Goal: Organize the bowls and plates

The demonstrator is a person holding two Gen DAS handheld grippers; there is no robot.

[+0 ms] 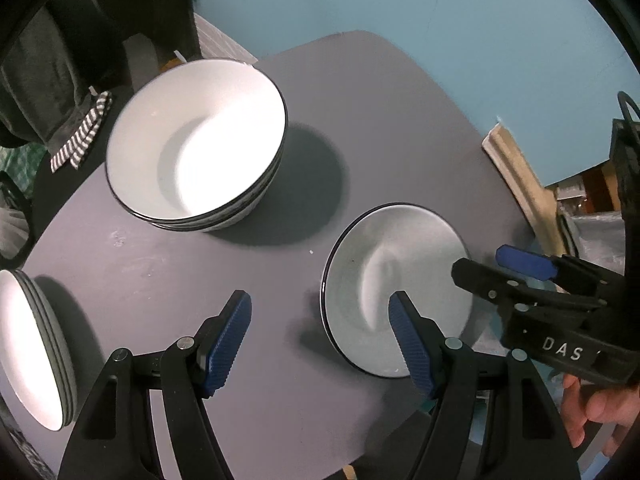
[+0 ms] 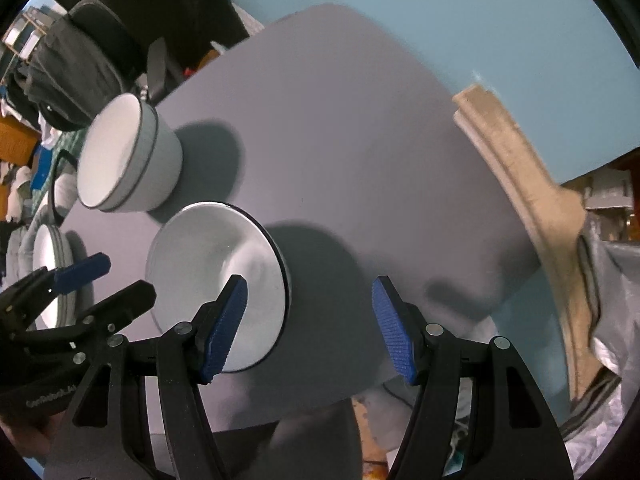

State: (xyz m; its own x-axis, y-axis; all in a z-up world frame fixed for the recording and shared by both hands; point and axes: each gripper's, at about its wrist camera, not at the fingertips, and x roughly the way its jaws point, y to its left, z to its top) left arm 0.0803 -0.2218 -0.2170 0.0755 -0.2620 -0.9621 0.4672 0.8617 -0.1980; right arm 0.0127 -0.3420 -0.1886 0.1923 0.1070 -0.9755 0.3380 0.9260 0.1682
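Observation:
A single white plate with a dark rim lies on the grey table. A stack of white bowls stands farther back. A stack of plates sits at the table's left edge. My left gripper hangs open above the table, its right finger over the single plate's near part. My right gripper is open too, its left finger over the plate's right rim. Neither holds anything.
Past the table's right edge leans a beige moulded board against blue ground. A dark bag and a striped cloth lie beyond the left side. A hand holds the right gripper.

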